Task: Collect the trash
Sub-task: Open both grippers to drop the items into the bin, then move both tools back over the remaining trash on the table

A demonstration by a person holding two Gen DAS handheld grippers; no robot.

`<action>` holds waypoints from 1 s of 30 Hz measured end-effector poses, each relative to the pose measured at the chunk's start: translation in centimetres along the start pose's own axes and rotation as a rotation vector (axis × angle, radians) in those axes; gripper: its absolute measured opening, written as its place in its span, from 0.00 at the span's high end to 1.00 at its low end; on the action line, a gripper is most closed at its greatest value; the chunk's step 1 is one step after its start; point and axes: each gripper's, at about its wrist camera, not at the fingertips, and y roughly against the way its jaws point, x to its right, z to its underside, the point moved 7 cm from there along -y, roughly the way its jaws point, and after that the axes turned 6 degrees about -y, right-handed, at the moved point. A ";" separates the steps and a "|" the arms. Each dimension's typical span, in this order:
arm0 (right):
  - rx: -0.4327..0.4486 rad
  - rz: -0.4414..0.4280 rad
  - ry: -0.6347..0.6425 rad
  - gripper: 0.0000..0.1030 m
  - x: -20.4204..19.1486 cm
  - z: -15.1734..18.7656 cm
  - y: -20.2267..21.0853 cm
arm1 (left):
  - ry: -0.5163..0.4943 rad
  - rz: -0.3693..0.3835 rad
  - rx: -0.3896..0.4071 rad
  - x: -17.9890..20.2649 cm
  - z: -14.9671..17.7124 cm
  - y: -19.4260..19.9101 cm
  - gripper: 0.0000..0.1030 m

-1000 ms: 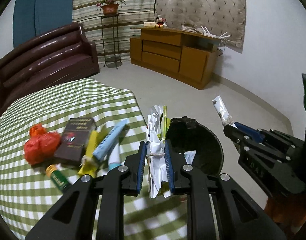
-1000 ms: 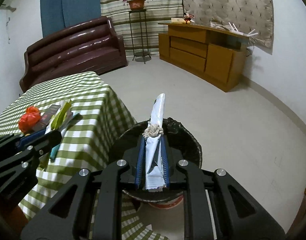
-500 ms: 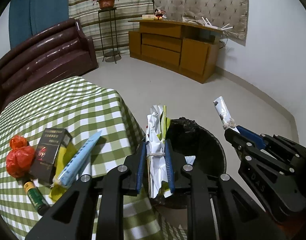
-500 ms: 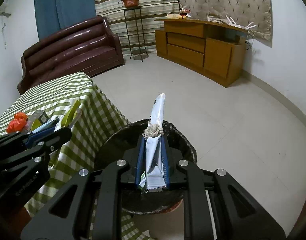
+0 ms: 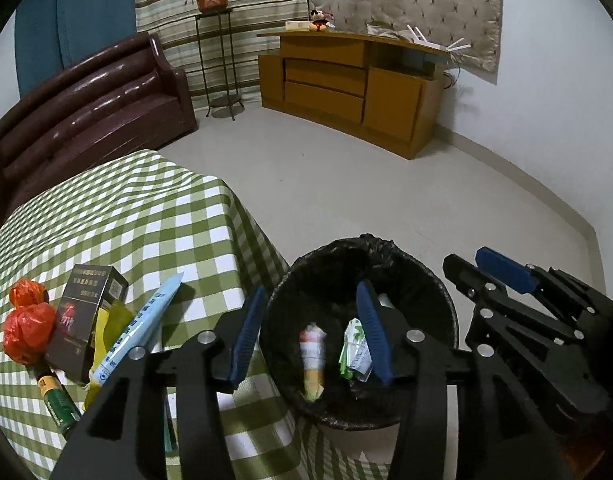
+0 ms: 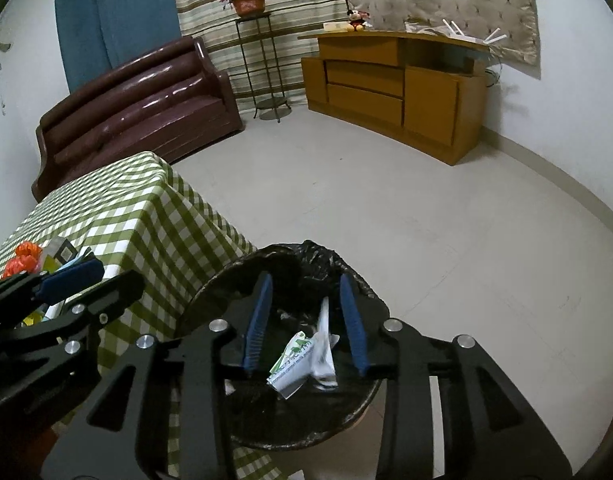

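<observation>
Hanging over the black-lined trash bin (image 5: 358,336), both grippers have nothing between their jaws, which are opening; wrappers lie loose in the bin's bottom. The remaining trash sits on the checked tabletop (image 5: 146,216), to the left of the left gripper (image 5: 310,332): an orange plastic bag (image 5: 26,332) farthest left, then a dark cigarette box (image 5: 82,324), then a pale blue tube wrapper (image 5: 140,326) whose long axis runs diagonally, upper end nearest the bin, with a green bottle (image 5: 56,400) below them. The left gripper is the nearer by far; the right gripper (image 6: 304,320) sits over the bin's right side, with the other gripper between it and the pile.
</observation>
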 end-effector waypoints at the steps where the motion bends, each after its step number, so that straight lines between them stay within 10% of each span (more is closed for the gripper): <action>1: 0.001 0.001 -0.003 0.65 0.0 0.0 0.0 | 0.000 -0.002 0.000 0.0 0.0 0.0 0.53; 30: -0.027 -0.037 0.042 0.58 -5.5 3.0 4.2 | 0.063 -0.101 0.019 -6.3 5.3 7.3 0.49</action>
